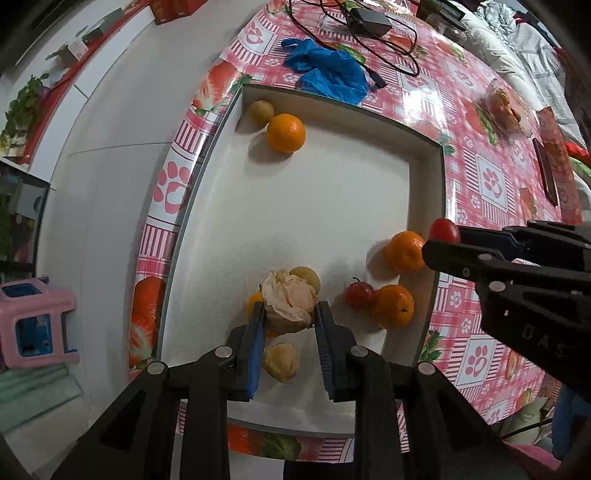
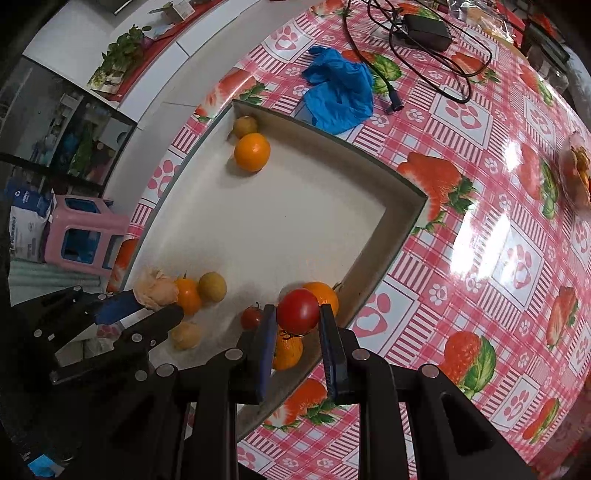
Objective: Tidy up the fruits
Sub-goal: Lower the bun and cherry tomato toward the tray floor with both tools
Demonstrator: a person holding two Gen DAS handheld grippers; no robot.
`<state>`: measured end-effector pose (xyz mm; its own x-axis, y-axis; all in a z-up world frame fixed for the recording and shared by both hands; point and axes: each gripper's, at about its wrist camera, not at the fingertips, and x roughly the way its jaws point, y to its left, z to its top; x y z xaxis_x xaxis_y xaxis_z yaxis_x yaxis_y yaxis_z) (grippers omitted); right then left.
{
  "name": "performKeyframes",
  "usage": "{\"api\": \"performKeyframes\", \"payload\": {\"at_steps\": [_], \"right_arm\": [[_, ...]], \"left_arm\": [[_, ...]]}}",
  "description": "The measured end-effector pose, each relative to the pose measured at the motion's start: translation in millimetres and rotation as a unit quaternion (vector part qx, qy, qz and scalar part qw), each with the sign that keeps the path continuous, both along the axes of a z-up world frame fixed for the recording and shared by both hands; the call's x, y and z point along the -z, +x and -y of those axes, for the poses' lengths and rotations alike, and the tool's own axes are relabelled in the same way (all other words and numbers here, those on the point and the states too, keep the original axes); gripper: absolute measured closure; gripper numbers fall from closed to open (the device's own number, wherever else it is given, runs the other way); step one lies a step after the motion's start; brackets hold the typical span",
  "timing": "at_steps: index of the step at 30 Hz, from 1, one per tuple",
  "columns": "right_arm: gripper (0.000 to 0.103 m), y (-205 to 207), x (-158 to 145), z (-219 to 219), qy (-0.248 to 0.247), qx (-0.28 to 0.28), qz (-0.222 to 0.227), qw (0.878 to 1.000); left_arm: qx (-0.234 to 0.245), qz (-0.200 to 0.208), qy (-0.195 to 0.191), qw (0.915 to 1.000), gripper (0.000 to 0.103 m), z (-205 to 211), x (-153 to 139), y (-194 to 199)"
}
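A white tray (image 1: 332, 192) lies on the table with fruit in it. My left gripper (image 1: 290, 314) is shut on a papery husked fruit (image 1: 288, 299), held above an orange fruit and a yellow-green fruit (image 1: 308, 277); another husked fruit (image 1: 280, 360) lies under it. My right gripper (image 2: 297, 314) is shut on a red tomato (image 2: 297, 310) over the tray's right edge, above two oranges (image 2: 288, 349) and a small red tomato (image 2: 251, 317). At the tray's far corner sit an orange (image 1: 286, 133) and a yellow-green fruit (image 1: 260, 110).
A blue plastic bag (image 1: 328, 70) lies on the pink strawberry tablecloth (image 1: 491, 177) behind the tray. Black cables and a power adapter (image 1: 369, 20) lie farther back. A clear bag of fruit (image 1: 506, 109) is at the right. A pink stool (image 1: 33, 325) stands on the floor.
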<state>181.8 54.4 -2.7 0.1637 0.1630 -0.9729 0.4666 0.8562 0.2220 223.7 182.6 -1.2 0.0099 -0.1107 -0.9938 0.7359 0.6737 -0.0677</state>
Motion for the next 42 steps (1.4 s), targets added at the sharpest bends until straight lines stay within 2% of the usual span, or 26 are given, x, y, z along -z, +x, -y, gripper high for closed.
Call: {"api": "performKeyframes", "payload": {"at_steps": [42], "right_arm": [[0.079, 27, 22, 1, -0.009, -0.043, -0.013, 0.999]], "left_arm": [[-0.008, 0.002, 0.017, 0.9998, 0.074, 14, 16, 13]]}}
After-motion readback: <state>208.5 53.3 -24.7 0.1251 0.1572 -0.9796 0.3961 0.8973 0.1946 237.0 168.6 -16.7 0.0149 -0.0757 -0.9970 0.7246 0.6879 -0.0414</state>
